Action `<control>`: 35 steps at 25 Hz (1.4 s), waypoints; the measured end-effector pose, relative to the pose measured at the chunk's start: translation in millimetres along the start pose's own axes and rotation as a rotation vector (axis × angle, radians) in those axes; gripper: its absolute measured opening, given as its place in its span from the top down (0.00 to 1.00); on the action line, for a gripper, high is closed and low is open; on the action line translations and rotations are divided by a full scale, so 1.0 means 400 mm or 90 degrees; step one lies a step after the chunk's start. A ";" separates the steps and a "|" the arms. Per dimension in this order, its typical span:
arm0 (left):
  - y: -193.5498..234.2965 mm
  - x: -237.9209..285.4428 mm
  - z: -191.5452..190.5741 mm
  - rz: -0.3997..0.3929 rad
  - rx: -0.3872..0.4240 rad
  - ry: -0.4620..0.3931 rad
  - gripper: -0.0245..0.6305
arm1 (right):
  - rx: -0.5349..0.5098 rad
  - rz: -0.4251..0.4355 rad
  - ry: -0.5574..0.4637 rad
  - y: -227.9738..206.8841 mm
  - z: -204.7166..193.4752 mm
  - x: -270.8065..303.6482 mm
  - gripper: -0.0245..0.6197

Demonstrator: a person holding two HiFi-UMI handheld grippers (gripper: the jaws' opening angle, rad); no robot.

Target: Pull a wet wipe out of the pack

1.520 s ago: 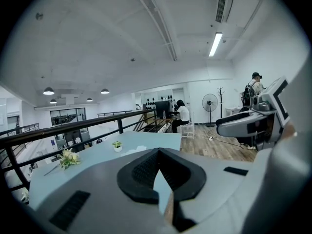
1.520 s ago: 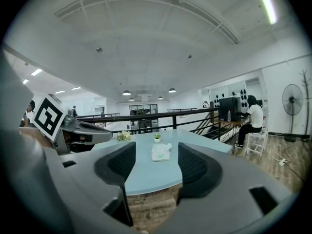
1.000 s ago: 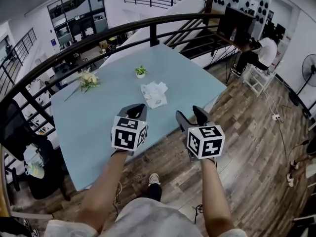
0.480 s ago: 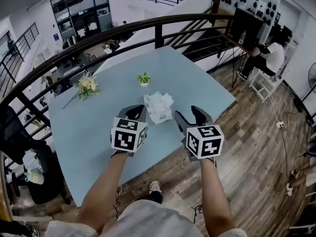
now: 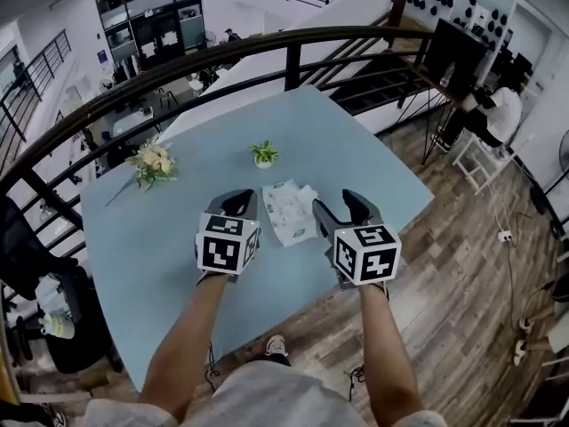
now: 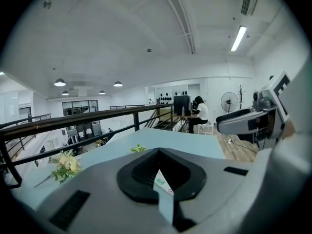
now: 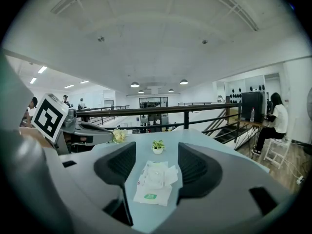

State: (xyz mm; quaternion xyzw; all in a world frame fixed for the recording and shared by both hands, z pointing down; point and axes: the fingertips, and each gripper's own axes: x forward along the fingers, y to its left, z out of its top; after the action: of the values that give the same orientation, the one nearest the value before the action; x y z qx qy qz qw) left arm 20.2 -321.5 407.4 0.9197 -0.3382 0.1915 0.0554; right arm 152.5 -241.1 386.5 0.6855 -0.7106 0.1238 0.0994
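A white wet wipe pack (image 5: 290, 212) with a small green label lies flat on the light blue table (image 5: 151, 238), a crumpled wipe sticking up from its top. In the head view it lies between my two grippers. My left gripper (image 5: 241, 203) is at its left with jaws together and nothing in them; in the left gripper view only a sliver of the pack (image 6: 162, 181) shows past the left gripper (image 6: 157, 153). My right gripper (image 5: 339, 208) stands open at the pack's right. The right gripper view shows the pack (image 7: 155, 181) ahead, framed by the right gripper (image 7: 156, 155).
A small potted plant (image 5: 263, 156) stands behind the pack, and a flower bunch (image 5: 153, 162) lies at the far left. A dark railing (image 5: 293, 44) runs behind the table. The table's near edge (image 5: 293, 305) is just under my wrists, with wooden floor to the right.
Both grippers have advanced over the table toward the pack, which now lies between them instead of well ahead. Their jaw states look unchanged.
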 end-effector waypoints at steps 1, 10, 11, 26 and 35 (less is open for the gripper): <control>0.009 0.009 0.000 0.001 -0.003 0.000 0.97 | -0.001 0.001 0.002 -0.002 0.002 0.012 0.57; 0.065 0.076 -0.005 0.004 -0.014 0.006 0.97 | -0.004 0.008 0.009 -0.014 0.014 0.103 0.57; 0.070 0.080 -0.004 0.003 -0.015 0.005 0.97 | -0.002 0.010 0.009 -0.013 0.014 0.110 0.57; 0.122 0.107 -0.016 0.017 -0.014 0.009 0.97 | 0.000 0.033 0.007 0.004 0.014 0.187 0.57; 0.132 0.127 -0.021 0.049 -0.022 0.011 0.97 | -0.009 0.068 0.010 -0.011 0.006 0.228 0.57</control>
State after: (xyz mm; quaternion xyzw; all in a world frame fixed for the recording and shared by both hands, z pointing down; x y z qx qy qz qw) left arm 19.0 -390.5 433.6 0.9031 -0.3763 0.1957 0.0671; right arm 153.3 -328.6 412.7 0.6448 -0.7463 0.1291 0.1029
